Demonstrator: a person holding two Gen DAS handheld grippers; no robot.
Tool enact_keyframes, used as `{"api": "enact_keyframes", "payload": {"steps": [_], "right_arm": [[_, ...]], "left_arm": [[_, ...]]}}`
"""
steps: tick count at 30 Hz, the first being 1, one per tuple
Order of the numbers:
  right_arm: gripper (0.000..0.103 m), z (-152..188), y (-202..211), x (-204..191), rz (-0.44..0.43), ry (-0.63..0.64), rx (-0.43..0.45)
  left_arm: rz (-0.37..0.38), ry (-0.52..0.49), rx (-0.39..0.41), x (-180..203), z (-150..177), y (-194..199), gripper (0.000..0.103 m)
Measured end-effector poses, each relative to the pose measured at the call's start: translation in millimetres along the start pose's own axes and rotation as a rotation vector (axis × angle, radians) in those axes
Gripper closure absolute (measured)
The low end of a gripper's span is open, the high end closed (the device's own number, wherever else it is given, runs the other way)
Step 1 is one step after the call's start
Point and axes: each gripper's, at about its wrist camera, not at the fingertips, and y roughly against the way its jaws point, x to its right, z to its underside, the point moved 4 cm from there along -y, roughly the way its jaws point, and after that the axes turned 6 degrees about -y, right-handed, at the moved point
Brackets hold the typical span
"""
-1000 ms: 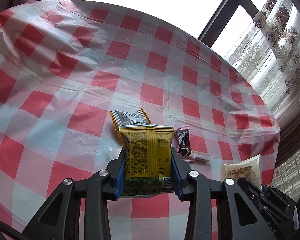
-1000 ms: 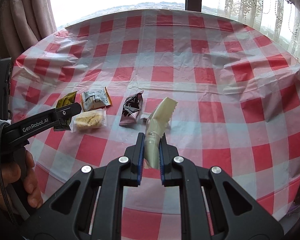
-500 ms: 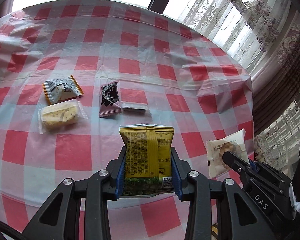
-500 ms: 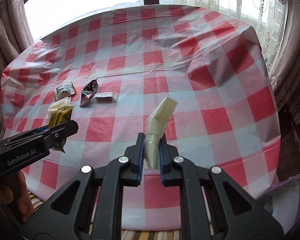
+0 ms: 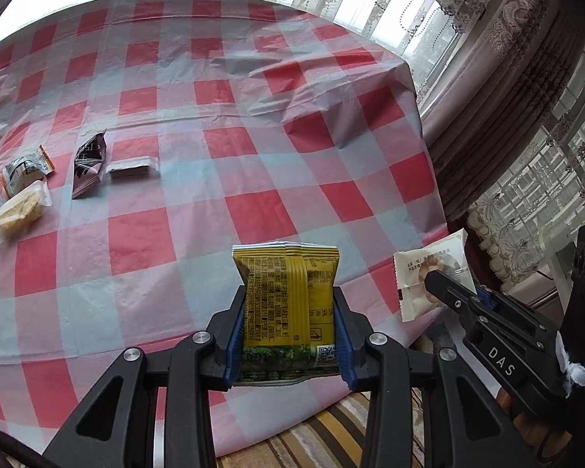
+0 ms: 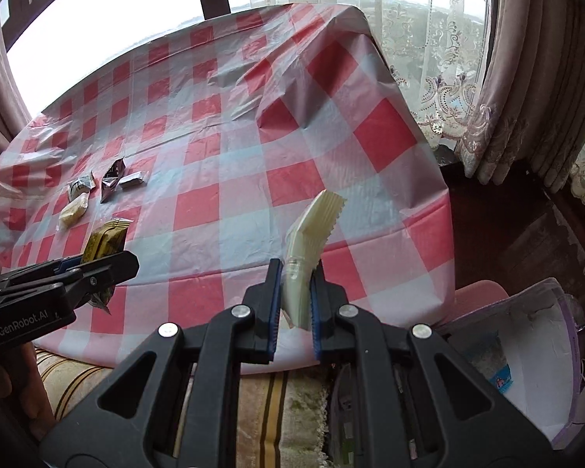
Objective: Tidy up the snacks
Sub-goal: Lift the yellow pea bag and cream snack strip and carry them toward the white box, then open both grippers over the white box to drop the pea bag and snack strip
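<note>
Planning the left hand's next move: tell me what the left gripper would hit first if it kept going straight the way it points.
Probably nothing but the checkered tablecloth. The left gripper, clamped on the yellow snack packet, points across bare cloth; the snacks on the table lie off to its left. Depth is uncertain.

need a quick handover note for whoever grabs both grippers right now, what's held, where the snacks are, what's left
Left gripper: shut on the yellow snack packet, held upright near the table's front edge.
Right gripper: shut on the cream pastry packet, held off the front edge of the table.
On the checkered tablecloth, grouped at the far left: dark purple wrapper, small white packet, orange-edged silver packet, clear-wrapped yellow cake.
A white storage bin sits on the floor at lower right; it may be the destination.
Done: two snacks picked up. Left: place both, then collect the four on the table.
</note>
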Motion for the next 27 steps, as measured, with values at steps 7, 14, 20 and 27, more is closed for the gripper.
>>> {"api": "enact_keyframes", "payload": {"steps": [7, 14, 20, 27], "right_arm": [[0.087, 12.0, 15.2, 64.7, 0.071, -0.082, -0.006], [0.087, 26.9, 27.1, 119.8, 0.141, -0.156, -0.013], [0.087, 32.2, 34.7, 153.4, 0.176, -0.213, -0.006], [0.086, 34.6, 43.2, 177.0, 0.2, -0.261, 0.005]], "left_arm": [[0.052, -0.073, -0.045, 47.2, 5.6, -11.4, 0.063], [0.111, -0.149, -0.096, 95.4, 13.7, -22.4, 0.063], [0.145, -0.217, -0.132, 130.5, 24.7, -27.2, 0.063], [0.192, -0.279, -0.161, 163.5, 36.7, -29.5, 0.063]]}}
